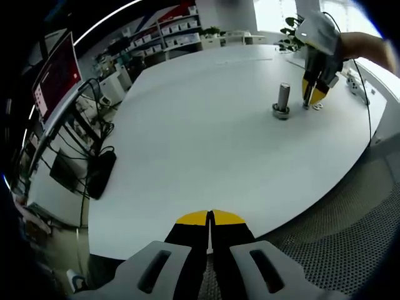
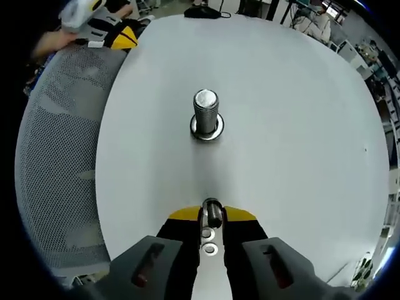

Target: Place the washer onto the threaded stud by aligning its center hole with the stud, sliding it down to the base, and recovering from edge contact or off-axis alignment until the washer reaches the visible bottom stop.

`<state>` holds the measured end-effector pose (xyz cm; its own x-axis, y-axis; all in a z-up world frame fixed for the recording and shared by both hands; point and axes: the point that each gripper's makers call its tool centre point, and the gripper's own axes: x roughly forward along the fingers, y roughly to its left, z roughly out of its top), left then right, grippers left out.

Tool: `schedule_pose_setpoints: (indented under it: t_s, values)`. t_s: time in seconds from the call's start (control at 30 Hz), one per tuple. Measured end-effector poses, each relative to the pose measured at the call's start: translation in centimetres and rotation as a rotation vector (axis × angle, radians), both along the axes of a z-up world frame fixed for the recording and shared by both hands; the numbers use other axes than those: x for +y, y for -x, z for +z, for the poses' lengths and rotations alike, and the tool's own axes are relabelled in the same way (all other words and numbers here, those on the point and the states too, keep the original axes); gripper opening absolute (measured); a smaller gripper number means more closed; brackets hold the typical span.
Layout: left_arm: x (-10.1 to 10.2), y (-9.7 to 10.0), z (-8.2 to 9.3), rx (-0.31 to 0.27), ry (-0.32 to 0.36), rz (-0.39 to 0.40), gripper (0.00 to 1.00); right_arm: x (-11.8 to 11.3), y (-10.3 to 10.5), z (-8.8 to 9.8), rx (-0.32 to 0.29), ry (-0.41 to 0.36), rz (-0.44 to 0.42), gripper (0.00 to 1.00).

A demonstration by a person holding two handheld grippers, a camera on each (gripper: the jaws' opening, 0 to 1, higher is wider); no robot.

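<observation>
A: Starting nearest in the right gripper view, what is there?

B: The right tool (image 2: 212, 219) rises from the bottom edge, its yellow-tipped jaws drawn narrow around a washer (image 2: 212, 212) held on edge between the tips. Two more small washers (image 2: 209, 242) lie flat on the white desk (image 2: 294, 125) just under the jaws.

A: And beyond the tips?

B: Further along the desk, straight ahead, the threaded stud (image 2: 206, 112) stands upright on a wider round base. The held washer is well apart from it and touches nothing else.

A: Anything past the stud?

B: At the upper left, by the desk's edge, the left tool (image 2: 119, 36) shows beside a grey mesh chair back (image 2: 56, 156).

A: Now the left gripper view, near to far.

B: The left tool (image 1: 210, 217) sits at the bottom, its jaws pressed together with nothing between them. It hovers at the near edge of the desk (image 1: 187, 137). Far across the surface the stud (image 1: 283, 100) stands upright. Just to its right the right tool (image 1: 314, 95) points down, tips close to the desk, with a person's hand (image 1: 365, 47) behind it. A small washer (image 1: 318, 107) lies by those tips. To the left, off the desk, are a red monitor screen (image 1: 57, 75) and dark cables (image 1: 94, 156).
</observation>
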<state>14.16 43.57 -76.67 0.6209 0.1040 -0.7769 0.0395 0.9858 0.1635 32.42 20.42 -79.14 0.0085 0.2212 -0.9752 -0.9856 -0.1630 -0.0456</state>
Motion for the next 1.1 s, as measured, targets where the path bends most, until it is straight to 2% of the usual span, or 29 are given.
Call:
schedule_pose_setpoints:
  t_s: [0.1,0.2,0.23,0.37,0.8,1.1]
  values:
    - [-0.1,0.1,-0.2,0.011,-0.001,-0.007,0.00,0.0,0.1,-0.2,0.007,0.003,-0.009,0.13]
    - [-0.1,0.1,-0.3,0.015,-0.001,-0.009,0.00,0.4,-0.4,0.1,-0.016,-0.041,-0.045,0.14]
    - [-0.1,0.1,-0.2,0.011,0.001,-0.009,0.00,0.3,-0.3,0.0,-0.012,-0.040,-0.029,0.15]
    - [-0.1,0.1,-0.2,0.012,-0.001,-0.011,0.00,-0.4,-0.2,-0.2,-0.014,-0.028,-0.051,0.31]
    - [0.0,0.0,-0.1,0.005,0.000,-0.007,0.00,-2.9,0.0,0.1,0.030,-0.046,-0.108,0.32]
    - [0.1,0.0,0.0,0.001,-0.001,-0.004,0.00,-3.8,0.0,-0.1,0.042,-0.034,-0.111,0.31]
